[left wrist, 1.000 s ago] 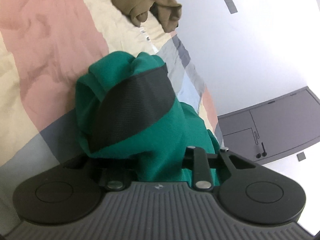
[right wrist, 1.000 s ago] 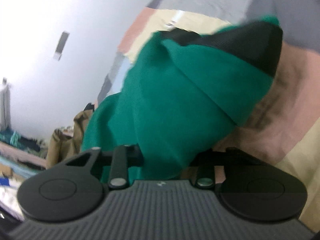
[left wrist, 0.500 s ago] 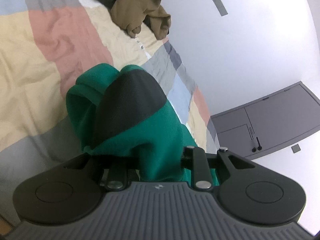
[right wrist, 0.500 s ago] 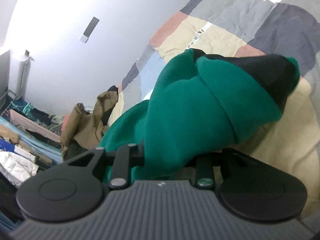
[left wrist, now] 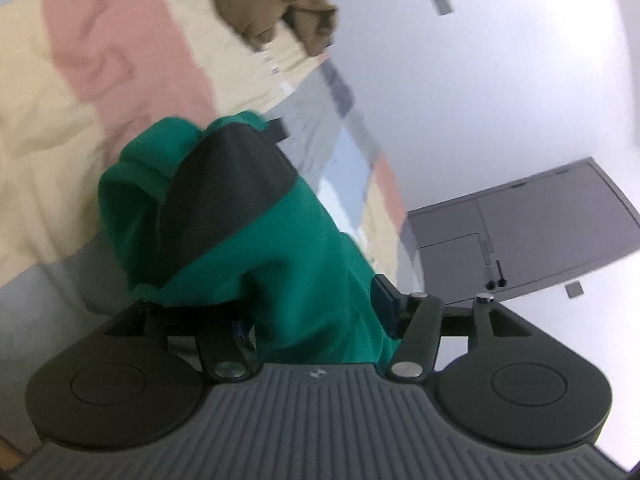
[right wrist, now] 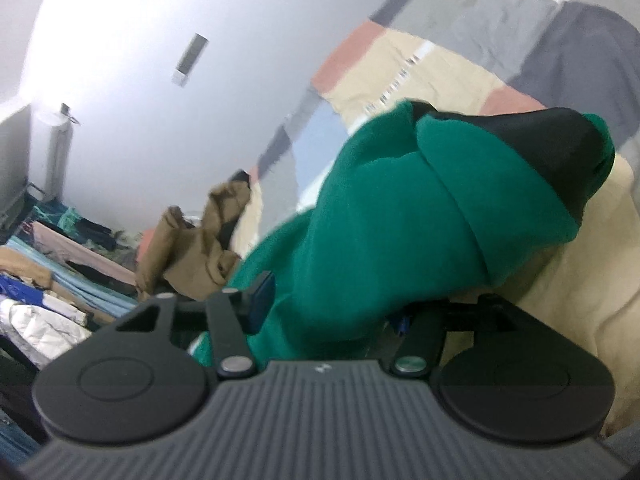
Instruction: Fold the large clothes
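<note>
A patchwork bedspread (left wrist: 120,64) covers the bed. A crumpled brown garment (left wrist: 276,8) lies at its far edge. Beyond the bedspread stands a grey cabinet (left wrist: 520,232).

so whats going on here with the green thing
A person is folding a green garment with black trim, working over a patchwork bedspread. The left gripper and the right gripper each have a bunch of its fabric between their fingers, and the cloth hangs bunched rather than laid flat. A crumpled tan garment lies further along the bed, apart from the green one. No fold is visible yet.
</note>
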A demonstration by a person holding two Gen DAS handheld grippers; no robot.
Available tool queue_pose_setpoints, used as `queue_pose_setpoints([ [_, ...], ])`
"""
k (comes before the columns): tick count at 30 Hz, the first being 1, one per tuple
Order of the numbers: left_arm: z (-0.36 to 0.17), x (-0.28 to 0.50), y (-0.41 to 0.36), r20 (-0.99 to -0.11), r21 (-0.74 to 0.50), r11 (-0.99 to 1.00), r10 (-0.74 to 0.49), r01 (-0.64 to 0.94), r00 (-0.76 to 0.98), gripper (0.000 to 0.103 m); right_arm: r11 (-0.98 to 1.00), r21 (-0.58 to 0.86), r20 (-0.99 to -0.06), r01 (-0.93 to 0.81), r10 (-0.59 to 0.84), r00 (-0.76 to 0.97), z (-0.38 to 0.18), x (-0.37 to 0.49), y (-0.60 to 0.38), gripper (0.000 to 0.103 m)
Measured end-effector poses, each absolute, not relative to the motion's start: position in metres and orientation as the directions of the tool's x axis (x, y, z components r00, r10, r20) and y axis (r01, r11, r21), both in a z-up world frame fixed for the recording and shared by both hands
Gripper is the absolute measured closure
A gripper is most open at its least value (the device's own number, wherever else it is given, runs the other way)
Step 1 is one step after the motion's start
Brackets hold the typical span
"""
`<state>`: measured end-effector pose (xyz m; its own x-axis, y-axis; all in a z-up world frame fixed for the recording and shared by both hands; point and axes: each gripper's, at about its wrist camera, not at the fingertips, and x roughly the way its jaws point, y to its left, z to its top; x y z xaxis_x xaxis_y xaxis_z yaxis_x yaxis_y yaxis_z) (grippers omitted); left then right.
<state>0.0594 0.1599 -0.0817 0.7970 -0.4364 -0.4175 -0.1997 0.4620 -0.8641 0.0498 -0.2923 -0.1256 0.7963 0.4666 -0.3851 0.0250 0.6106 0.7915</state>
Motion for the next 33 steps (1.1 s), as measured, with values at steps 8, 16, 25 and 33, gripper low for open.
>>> queue_pose_setpoints([
  [8, -0.064, 0.091, 0.151, -0.368, -0.808, 0.586, -0.42, -0.061, 0.829, 0.038, 0.7, 0.708, -0.329, -0.09, 0.441, 0.835, -0.102, 0.085, -0.284, 0.042],
  [16, -0.039, 0.13, 0.135, -0.381, -0.634, 0.773, -0.343, 0.028, 0.859, 0.037, 0.751, 0.646, -0.325, -0.139, 0.435, 0.839, -0.091, 0.134, -0.281, 0.042],
  [25, -0.041, 0.174, 0.123, -0.358, -0.471, 0.88, -0.25, 0.057, 0.9, 0.037, 0.839, 0.51, -0.271, -0.19, 0.367, 0.89, -0.091, 0.163, -0.282, 0.04],
  [33, -0.055, 0.246, 0.118, -0.393, -0.285, 0.958, -0.153, 0.038, 0.907, 0.032, 0.925, 0.31, -0.265, -0.22, 0.307, 0.914, -0.094, 0.193, -0.27, 0.036],
])
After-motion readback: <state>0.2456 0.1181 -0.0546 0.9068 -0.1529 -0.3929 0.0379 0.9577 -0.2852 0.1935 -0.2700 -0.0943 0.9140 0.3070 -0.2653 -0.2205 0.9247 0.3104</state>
